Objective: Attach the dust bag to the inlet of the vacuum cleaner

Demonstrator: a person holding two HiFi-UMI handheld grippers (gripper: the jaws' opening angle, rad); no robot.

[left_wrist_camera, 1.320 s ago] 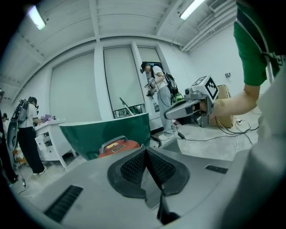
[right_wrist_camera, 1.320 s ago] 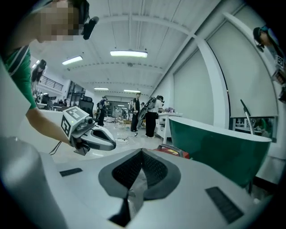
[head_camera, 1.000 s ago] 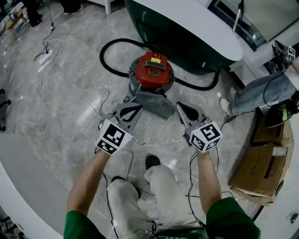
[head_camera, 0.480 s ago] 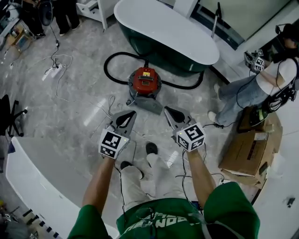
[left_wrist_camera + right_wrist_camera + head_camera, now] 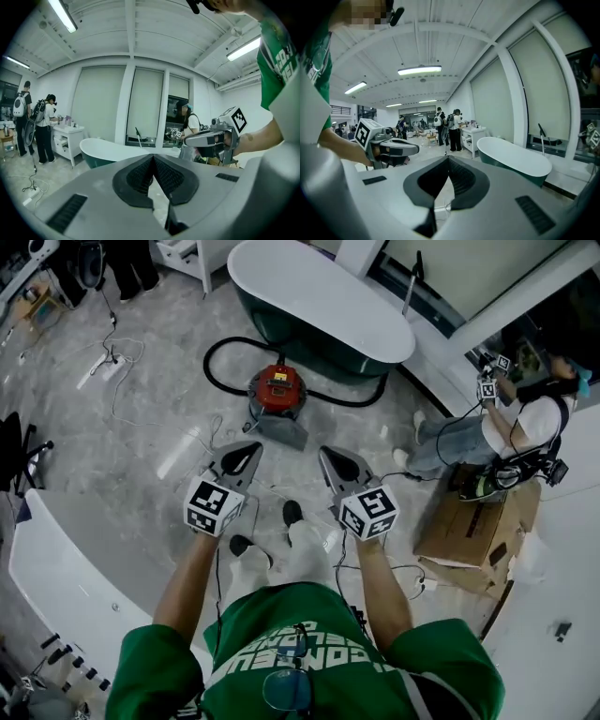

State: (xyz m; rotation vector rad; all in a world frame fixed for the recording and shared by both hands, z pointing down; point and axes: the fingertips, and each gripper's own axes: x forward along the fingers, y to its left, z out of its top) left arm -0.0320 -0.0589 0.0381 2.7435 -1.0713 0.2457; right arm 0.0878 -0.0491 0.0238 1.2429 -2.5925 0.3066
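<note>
The red vacuum cleaner (image 5: 277,390) stands on the marble floor in front of the bathtub. A grey dust bag (image 5: 285,431) lies against its near side; I cannot tell whether it is fixed on. My left gripper (image 5: 249,447) and right gripper (image 5: 328,455) hover side by side above the floor, short of the bag and apart from it. Both are shut with nothing held. In the left gripper view the jaws (image 5: 152,157) meet at the tip and the right gripper (image 5: 212,138) shows beside them. The right gripper view shows shut jaws (image 5: 447,159); neither gripper view shows the vacuum.
A black hose (image 5: 221,345) loops from the vacuum toward the green-and-white bathtub (image 5: 319,296). Cables (image 5: 141,423) trail over the floor on the left. A cardboard box (image 5: 469,531) and a seated person (image 5: 511,423) are on the right. A white counter (image 5: 52,563) curves at lower left.
The head view has drawn up and back, so the vacuum looks smaller and farther. Both grippers have come away from the dust bag and risen, still shut.
</note>
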